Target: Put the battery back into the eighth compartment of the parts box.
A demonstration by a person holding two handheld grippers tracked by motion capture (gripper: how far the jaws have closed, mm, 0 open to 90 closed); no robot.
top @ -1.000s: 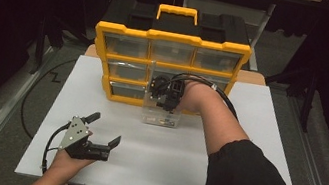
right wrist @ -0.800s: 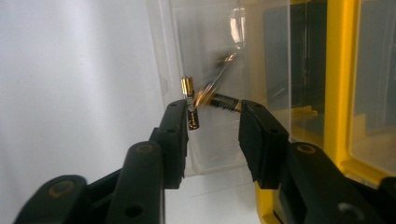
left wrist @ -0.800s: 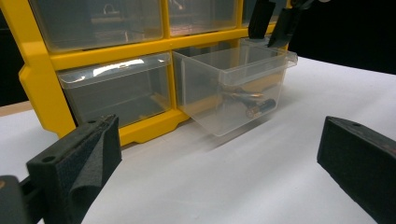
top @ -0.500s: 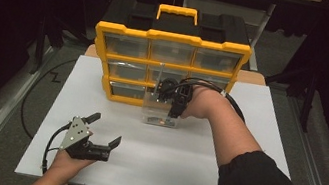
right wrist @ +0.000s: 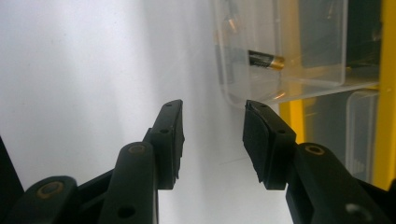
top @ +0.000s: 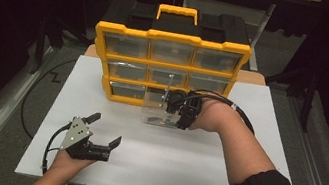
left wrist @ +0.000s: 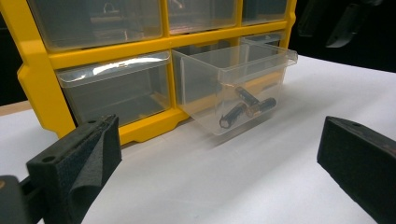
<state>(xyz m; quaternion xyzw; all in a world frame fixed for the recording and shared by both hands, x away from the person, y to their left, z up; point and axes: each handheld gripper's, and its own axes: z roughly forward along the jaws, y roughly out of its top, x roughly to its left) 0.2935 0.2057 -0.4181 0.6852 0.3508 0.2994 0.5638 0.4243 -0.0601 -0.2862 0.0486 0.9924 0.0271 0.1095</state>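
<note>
High view: the drawer (top: 161, 115) sits mid-frame, pulled out of the yellow cabinet (top: 173, 38); the right gripper (top: 175, 110) is at its right edge, the left gripper (top: 104, 133) lower left — jaws apart, empty.

Left gripper view: batteries (left wrist: 243, 109) lie in the drawer (left wrist: 233, 88), centre right.

Right gripper view: jaws have just been opening, nothing between them — the drawer (right wrist: 280, 51) is upper right.

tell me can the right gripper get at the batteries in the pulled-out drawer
Probably yes: the right gripper, jaws open and empty, sits beside the clear drawer, whose open top leaves the batteries exposed. It would need to come in from above.
</note>
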